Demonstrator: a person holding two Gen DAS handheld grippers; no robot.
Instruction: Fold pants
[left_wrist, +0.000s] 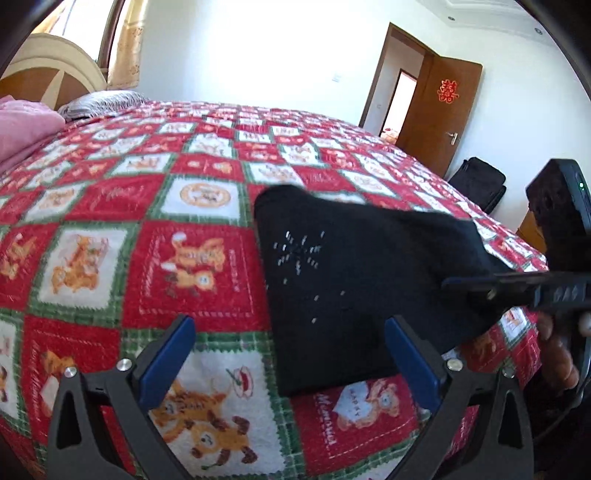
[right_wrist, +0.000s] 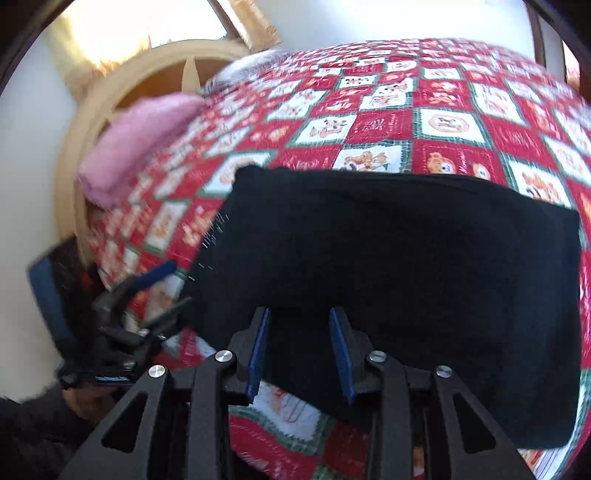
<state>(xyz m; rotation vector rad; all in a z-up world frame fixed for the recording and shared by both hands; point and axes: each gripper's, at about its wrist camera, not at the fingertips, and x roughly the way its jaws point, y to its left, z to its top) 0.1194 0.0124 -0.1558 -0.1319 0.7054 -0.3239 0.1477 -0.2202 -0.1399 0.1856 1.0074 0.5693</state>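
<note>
Left wrist view, pants: the black pants (left_wrist: 354, 295) lie on the bed's red, white and green patchwork blanket (left_wrist: 147, 229) near its close edge, already gathered into a compact dark block with small white marks on the top layer
Left wrist view, left gripper: the left gripper (left_wrist: 291, 358) hovers low at the near edge of the block, its blue-padded fingers (left_wrist: 168, 358) spread wide apart and holding nothing; the right-hand pad sits just over the cloth's near corner
Left wrist view, right gripper: the right gripper (left_wrist: 465, 284) reaches in from the right side onto the block's far-right part; from this angle I cannot tell how far its fingers are apart
Left wrist view, surroundings: pink bedding (left_wrist: 22, 129) and a grey striped pillow (left_wrist: 99, 101) sit at the headboard (left_wrist: 51, 70) end, and a brown door (left_wrist: 439, 114) stands open beyond

Right wrist view, pants: the pants (right_wrist: 399, 266) fill the middle as one thick rectangle with fairly straight far and left edges
Right wrist view, right gripper: the right gripper (right_wrist: 301, 350) has its blue fingers (right_wrist: 341, 354) parted with a clear gap, straddling the near edge of the cloth but not pinching it
Right wrist view, left gripper: the left gripper (right_wrist: 166, 288) is blurred at the block's left edge, fingers apart

Progress: judging by the layered, squared shape, the folds look largely done
Left to do: at most a last halving or a tidy of the edges, then letting go
</note>
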